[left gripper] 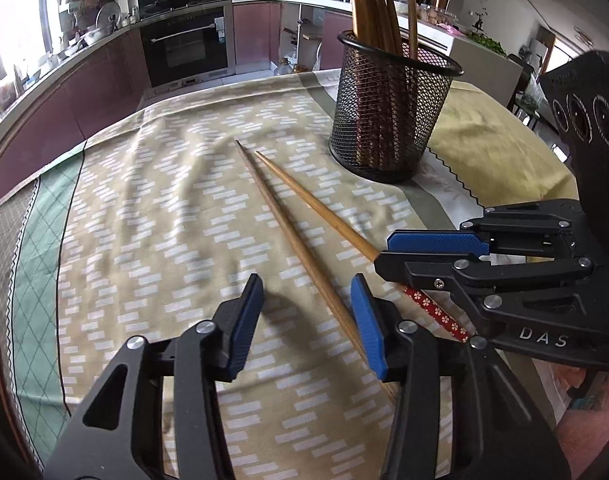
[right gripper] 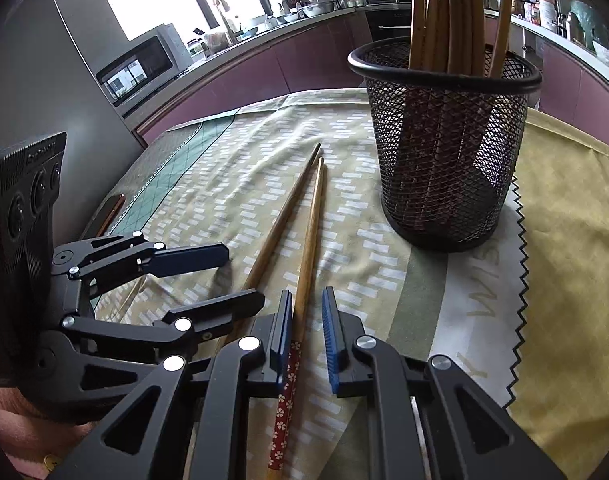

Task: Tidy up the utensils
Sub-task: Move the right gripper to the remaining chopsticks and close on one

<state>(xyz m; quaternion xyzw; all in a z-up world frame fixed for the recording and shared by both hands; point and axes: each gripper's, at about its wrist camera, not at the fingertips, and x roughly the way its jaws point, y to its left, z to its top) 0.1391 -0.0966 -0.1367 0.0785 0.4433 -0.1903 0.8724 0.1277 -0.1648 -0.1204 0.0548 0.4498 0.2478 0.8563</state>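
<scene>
Two wooden chopsticks lie side by side on the patterned tablecloth (left gripper: 144,200). The plain chopstick (left gripper: 288,232) runs between the jaws of my left gripper (left gripper: 306,320), close to the right pad; that gripper is open. The other chopstick (right gripper: 310,240) has a red flowered end (right gripper: 284,400). It lies between the jaws of my right gripper (right gripper: 307,336), against the left pad, with a gap to the right pad. A black mesh holder (left gripper: 388,120) (right gripper: 444,160) stands just beyond, holding several upright chopsticks. Each gripper shows in the other's view: right gripper (left gripper: 382,254), left gripper (right gripper: 246,276).
A yellow cloth (right gripper: 564,240) with a zigzag edge lies under and right of the holder. The table's far edge drops toward purple kitchen cabinets (left gripper: 104,92) and an oven (left gripper: 184,44). A microwave (right gripper: 140,68) stands at the left. A person's forearm (left gripper: 588,420) is at the lower right.
</scene>
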